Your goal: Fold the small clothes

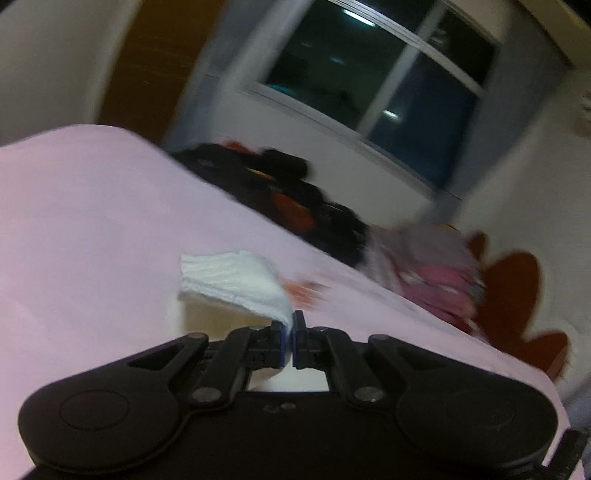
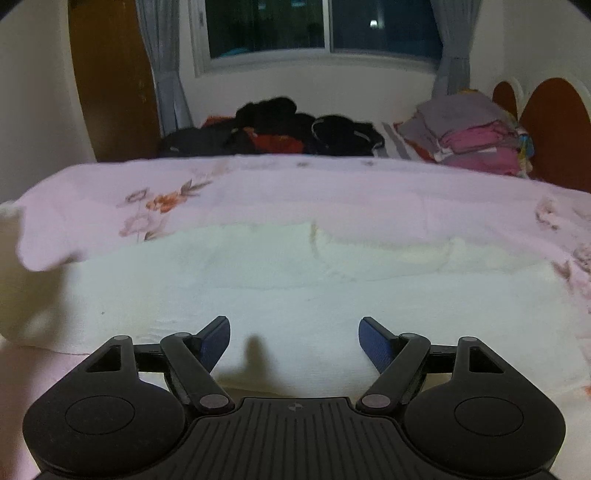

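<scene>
Your L gripper (image 1: pixel 291 332) pinches white cloth (image 1: pixel 236 284) corner; cloth runs across spread, empty R gripper (image 2: pixel 293 343).

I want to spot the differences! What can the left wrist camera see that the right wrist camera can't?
Only the left wrist view shows the left claw shut on a corner of the white cloth, lifting it off the pink sheet.

Only the right wrist view shows the right claw open and empty above the cloth spread flat.

Both show the dark clothes pile, the folded stack and the window.
</scene>
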The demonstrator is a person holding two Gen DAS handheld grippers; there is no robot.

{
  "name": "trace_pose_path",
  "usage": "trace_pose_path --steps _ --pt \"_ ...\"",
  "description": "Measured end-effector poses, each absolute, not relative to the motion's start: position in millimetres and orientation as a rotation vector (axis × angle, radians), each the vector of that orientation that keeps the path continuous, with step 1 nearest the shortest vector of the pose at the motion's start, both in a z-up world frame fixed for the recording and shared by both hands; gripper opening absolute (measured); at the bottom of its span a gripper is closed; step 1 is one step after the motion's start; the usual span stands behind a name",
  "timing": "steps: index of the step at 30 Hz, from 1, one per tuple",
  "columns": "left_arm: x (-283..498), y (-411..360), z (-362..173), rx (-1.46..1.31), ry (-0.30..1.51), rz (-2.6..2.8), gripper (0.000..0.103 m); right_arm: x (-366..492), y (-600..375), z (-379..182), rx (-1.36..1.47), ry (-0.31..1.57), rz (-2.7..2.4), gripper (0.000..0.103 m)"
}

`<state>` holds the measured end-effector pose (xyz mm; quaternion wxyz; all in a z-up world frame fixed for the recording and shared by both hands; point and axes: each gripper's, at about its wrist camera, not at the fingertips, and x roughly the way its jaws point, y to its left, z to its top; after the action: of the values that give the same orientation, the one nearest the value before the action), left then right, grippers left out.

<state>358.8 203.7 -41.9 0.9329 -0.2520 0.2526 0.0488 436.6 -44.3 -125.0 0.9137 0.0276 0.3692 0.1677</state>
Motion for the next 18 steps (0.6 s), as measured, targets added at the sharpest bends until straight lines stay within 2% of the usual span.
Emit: trace_pose_path --steps 6,12,14,17,18 --pt "405.6 80.9 -57.0 -0.437 0.588 -0.102 0.003 426.7 -114.9 -114.4 0.091 0.748 0.29 0.076" --pt "419.0 -2.9 -105.2 -0.306 0.725 -0.221 0.005 422.4 -181.6 -118.5 0.141 0.771 0.227 0.077" --pt "421.2 -18.4 -117.9 -0.244 0.796 -0.237 0.023 419.5 -195.0 -120.3 0.16 0.778 0.227 0.077" --pt "406.8 -18.3 -122.1 -0.216 0.818 -0.245 0.038 417.7 -204.4 -120.3 0.175 0.776 0.236 0.077" --pt "406.3 -15.1 -119.9 -0.207 0.812 -0.238 0.054 416.4 -203.9 -120.5 0.178 0.773 0.242 0.077"
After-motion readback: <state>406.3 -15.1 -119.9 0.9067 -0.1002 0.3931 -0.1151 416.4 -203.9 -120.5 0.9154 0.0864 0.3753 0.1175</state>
